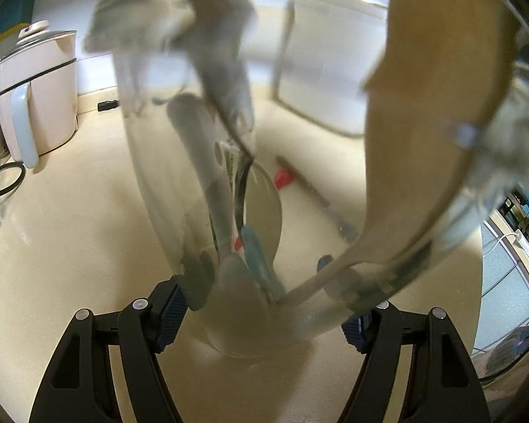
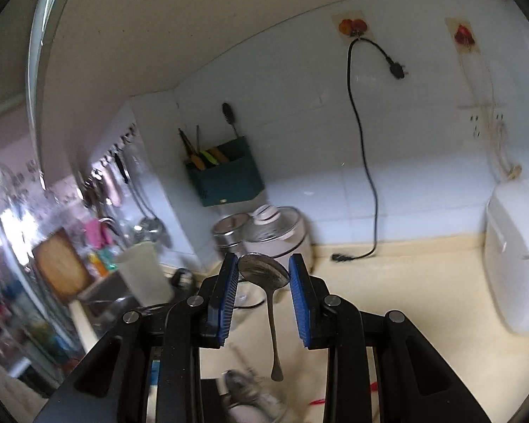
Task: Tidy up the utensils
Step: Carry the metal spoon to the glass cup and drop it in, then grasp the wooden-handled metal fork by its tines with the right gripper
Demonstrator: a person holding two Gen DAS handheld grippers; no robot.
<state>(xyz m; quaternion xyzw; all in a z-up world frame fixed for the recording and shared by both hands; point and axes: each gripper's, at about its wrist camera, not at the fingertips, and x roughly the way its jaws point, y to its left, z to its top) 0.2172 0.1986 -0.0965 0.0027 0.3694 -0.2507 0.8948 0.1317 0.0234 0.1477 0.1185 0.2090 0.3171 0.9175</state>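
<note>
My left gripper (image 1: 264, 313) is shut on a clear glass jar (image 1: 250, 320) and holds it tilted just above the beige counter. Through the glass I see a wooden spatula (image 1: 437, 112), a grey utensil (image 1: 225, 53) and other blurred utensils. A red-handled utensil (image 1: 299, 179) lies on the counter beyond. In the right wrist view a metal spoon (image 2: 266, 275) hangs bowl-up between my right gripper's fingers (image 2: 264, 275); its bowl touches both blue pads, its handle points down.
A pink electric kettle (image 1: 35, 91) stands at the back left. A wire rack (image 1: 314, 70) stands behind the jar. A white appliance (image 2: 515, 261) sits at the right, a pot with lid (image 2: 278, 232) and a teal wall holder (image 2: 225, 176) ahead.
</note>
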